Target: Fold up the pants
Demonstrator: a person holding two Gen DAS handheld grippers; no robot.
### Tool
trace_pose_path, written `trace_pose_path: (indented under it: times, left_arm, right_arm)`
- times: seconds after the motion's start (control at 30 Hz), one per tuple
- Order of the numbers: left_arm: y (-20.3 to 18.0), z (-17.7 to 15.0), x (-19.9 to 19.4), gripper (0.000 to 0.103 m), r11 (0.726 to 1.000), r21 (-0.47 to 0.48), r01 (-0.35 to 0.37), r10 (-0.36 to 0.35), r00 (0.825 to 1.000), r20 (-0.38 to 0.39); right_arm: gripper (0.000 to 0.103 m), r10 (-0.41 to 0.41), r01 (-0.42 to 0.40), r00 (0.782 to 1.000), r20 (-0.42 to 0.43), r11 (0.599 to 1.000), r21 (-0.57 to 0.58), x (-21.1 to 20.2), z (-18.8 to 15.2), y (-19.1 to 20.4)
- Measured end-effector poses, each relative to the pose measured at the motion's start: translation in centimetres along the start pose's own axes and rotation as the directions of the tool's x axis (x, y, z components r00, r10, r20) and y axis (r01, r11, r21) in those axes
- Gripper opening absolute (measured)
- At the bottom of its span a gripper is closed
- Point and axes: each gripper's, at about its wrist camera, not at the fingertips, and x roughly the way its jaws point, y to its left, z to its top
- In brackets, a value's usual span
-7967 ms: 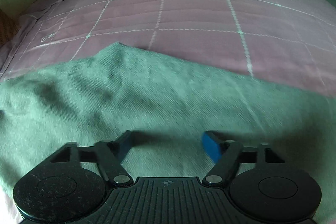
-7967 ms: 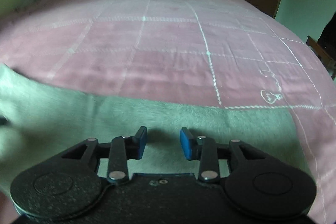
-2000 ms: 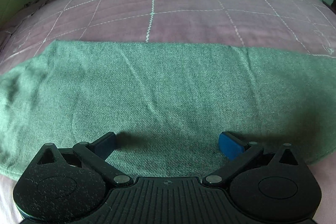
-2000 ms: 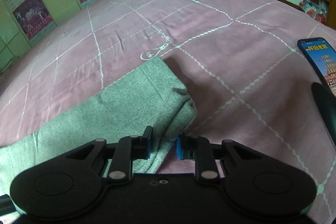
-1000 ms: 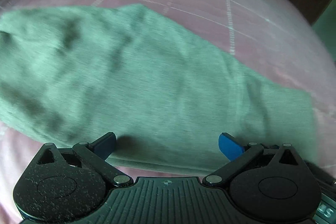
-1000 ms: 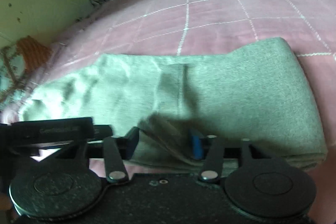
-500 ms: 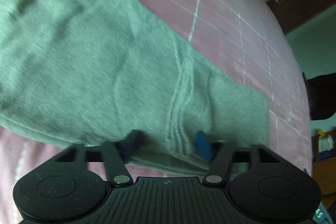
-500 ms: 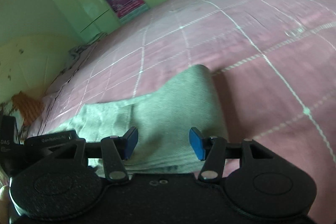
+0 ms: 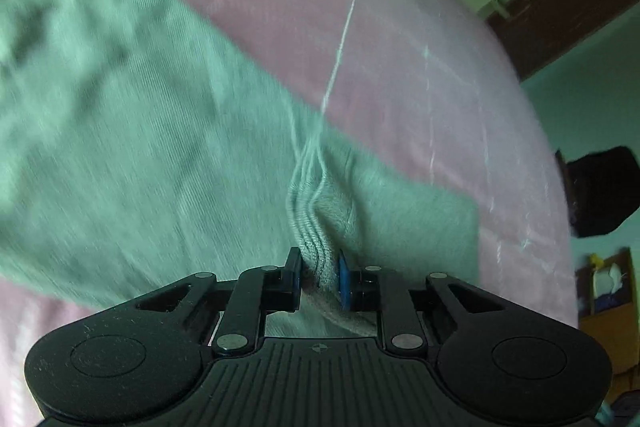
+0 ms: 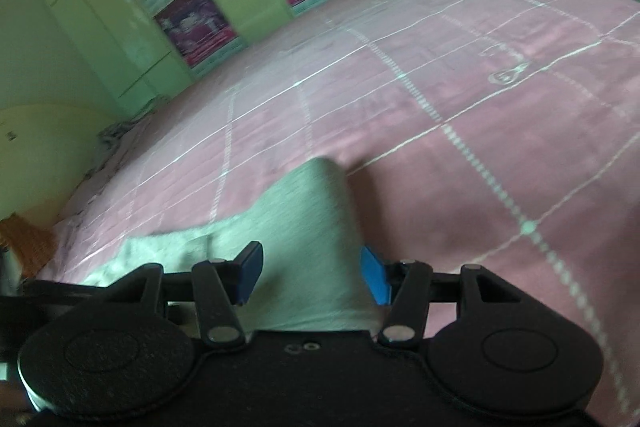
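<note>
The grey-green pants [image 9: 160,131] lie across a pink checked bedspread [image 9: 400,47]. My left gripper [image 9: 319,277] is shut on a bunched ridge of the pants' near edge, with the fabric pinched between its blue pads. In the right wrist view the pants [image 10: 308,227] form a folded end between the jaws of my right gripper [image 10: 312,277], which stands open over them. The view is blurred by motion.
The bedspread [image 10: 480,107] stretches far and right of the pants. Green cupboards with posters [image 10: 192,23] stand behind the bed. A dark object [image 9: 600,191] and a wooden shelf [image 9: 608,291] are off the bed's right side.
My left gripper has closed from open onto the pants' edge and bunched the fabric. My right gripper, shut on the pants two seconds ago, has opened and widened.
</note>
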Motion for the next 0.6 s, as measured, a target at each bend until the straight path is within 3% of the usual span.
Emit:
trace_pose_path:
  times: [0.2,0.37,0.4,0.5,0.57,0.6]
  left_arm:
    - [4.0,2.9,-5.4,0.018,0.993,0.059,-0.1,0.092,0.989,0.118]
    - [8.2,1.3,-3.1,0.019,0.968,0.101,-0.228,0.224,0.973,0.046]
    - [8.5,0.7,-2.3,0.023,0.961,0.117,-0.251,0.248,0.968,0.043]
    - [8.0,0.0,-2.1,0.027,0.946,0.136,-0.293,0.285,0.956,0.075]
    - [7.3,0.3,-3.3,0.027,0.948,0.13,-0.292,0.282,0.955,0.088]
    - [6.9,0.3,-4.4,0.027,0.946,0.139,-0.294,0.276,0.952,0.135]
  right_arm:
    - [0.054,-0.044,0.043,0.999,-0.01,0.999,-0.029,1.5,0.6,0.7]
    - [0.052,-0.052,0.04,0.996,-0.067,0.985,-0.169,3.9,-0.6,4.7]
    - [0.052,-0.061,0.045,0.995,-0.074,0.978,-0.203,4.4,-1.0,5.7]
    - [0.05,-0.095,0.061,0.992,-0.089,0.943,-0.327,5.7,-2.5,8.5]
    - [0.055,-0.171,0.074,0.969,-0.176,0.888,-0.455,8.0,-4.3,9.5]
    - [0.055,-0.183,0.078,0.969,-0.166,0.864,-0.497,8.2,-4.7,9.7]
